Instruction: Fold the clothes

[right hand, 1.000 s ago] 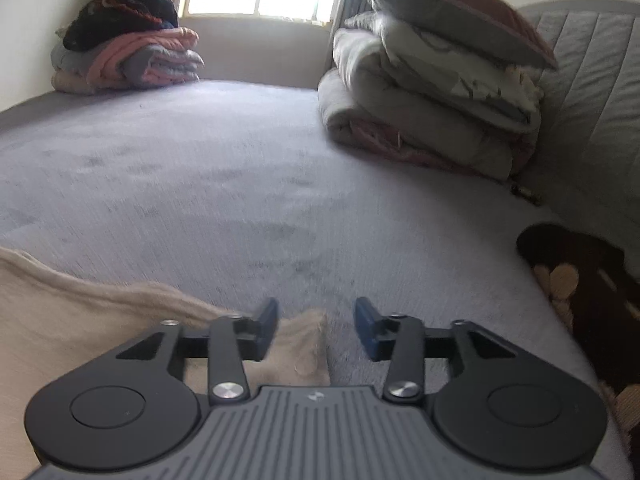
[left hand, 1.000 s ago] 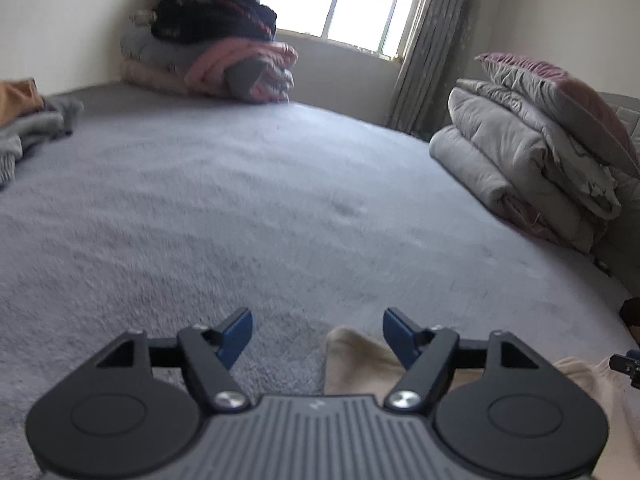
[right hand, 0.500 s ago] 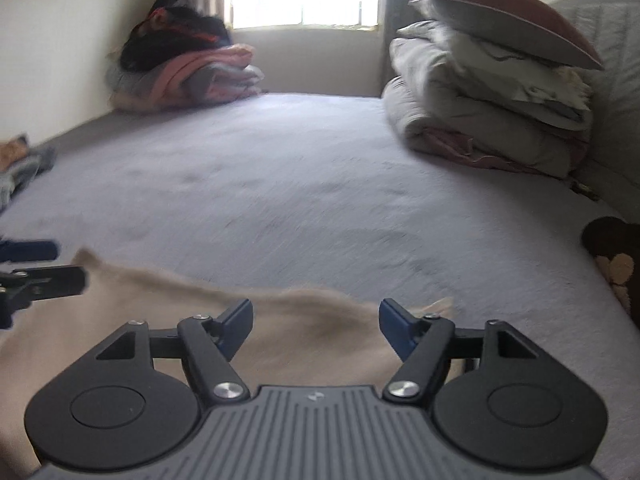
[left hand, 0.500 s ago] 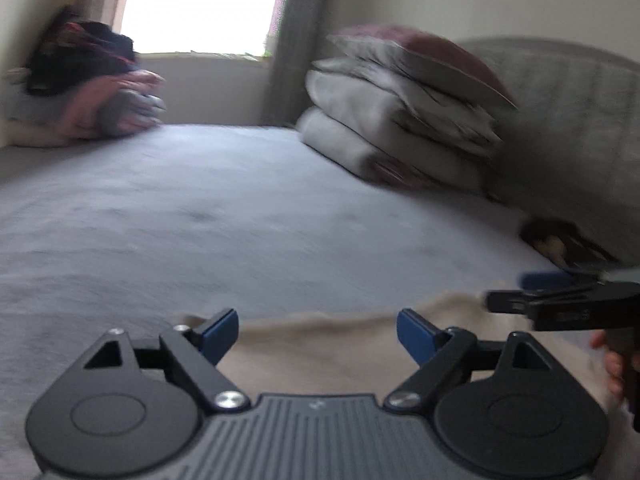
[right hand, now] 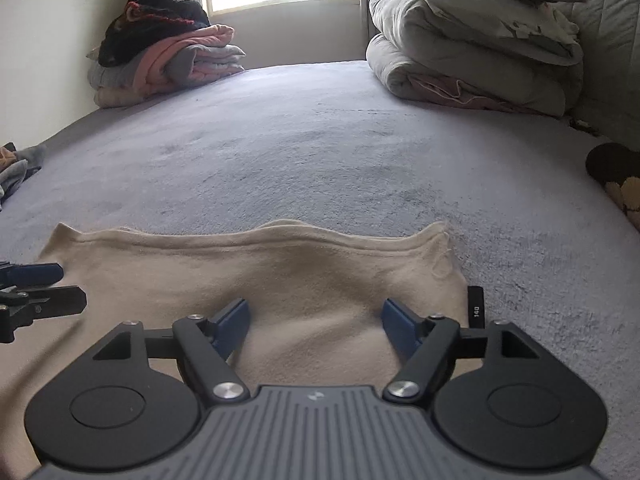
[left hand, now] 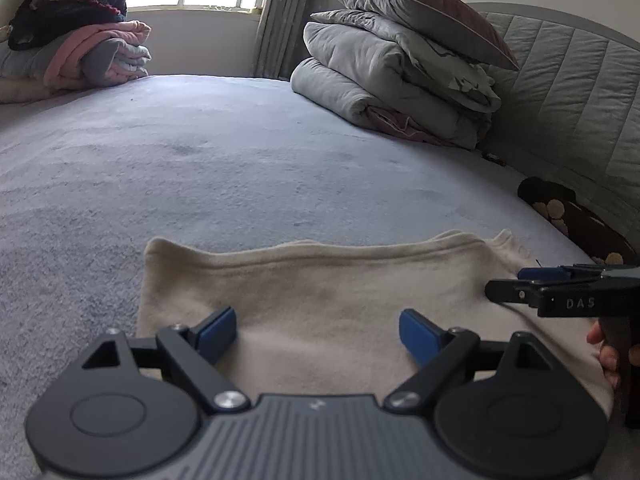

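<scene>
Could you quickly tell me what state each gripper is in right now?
Left gripper: open above the cream garment, holding nothing.
Right gripper: jaws opening, holding nothing, cream garment under them.

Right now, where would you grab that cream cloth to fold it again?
Probably the two far corners of the cream cloth, along its hemmed edge. It lies flat on the bed, so each corner can be pinched from its outer side: left gripper left, right gripper, jaws opening, right.
</scene>
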Tool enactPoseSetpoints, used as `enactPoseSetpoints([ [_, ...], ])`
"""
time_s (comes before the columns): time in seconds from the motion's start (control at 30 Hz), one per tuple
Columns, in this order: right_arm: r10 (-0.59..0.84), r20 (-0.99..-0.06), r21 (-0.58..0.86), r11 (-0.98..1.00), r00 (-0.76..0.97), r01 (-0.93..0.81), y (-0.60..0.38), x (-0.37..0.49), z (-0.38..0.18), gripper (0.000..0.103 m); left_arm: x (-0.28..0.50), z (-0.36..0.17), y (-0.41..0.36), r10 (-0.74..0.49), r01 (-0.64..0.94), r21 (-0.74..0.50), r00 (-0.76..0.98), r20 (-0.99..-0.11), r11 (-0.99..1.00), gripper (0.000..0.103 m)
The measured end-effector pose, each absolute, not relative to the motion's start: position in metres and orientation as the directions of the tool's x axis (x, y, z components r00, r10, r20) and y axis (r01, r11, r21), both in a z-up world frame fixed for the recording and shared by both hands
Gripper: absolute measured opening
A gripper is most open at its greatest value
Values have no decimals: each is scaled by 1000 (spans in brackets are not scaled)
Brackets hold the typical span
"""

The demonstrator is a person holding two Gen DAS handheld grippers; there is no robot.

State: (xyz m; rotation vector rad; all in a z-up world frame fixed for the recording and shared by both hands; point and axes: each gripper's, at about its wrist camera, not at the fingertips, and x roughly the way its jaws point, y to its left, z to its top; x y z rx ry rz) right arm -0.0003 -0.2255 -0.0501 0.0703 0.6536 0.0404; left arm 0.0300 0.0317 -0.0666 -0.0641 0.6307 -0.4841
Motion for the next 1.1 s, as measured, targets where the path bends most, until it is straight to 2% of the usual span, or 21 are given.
enactPoseSetpoints([
  [0.37,44,-621,0,998,782,-56,-226,-4,-43,78,34,-56,33,-447,403,-211,688,-572,891,91],
  [0.53,-4,-619,-68,996,785,-48,-237,-8,-36,78,40,-46,52,-348,316,-160,732,-586,935,92],
  [0.7,-73,-621,-75,997,781,34,-260,-6,-32,78,59,-50,87,-341,200,-288,706,-621,937,92],
  [0.83,-80,-651,-34,997,755,75,-277,0,-35,78,68,-56,100,-391,176,-383,688,-612,907,88],
  [0.9,-56,-671,3,997,740,78,-283,3,-39,78,70,-57,102,-415,179,-412,680,-604,894,82],
  [0.97,-32,-681,38,996,732,79,-286,6,-43,78,71,-58,102,-446,197,-435,663,-601,879,72],
  [1.07,4,-682,85,994,732,74,-287,11,-45,78,71,-60,98,-493,233,-458,627,-603,858,67],
  [1.1,21,-679,102,993,734,67,-288,12,-46,74,71,-61,97,-496,243,-451,620,-608,859,66],
])
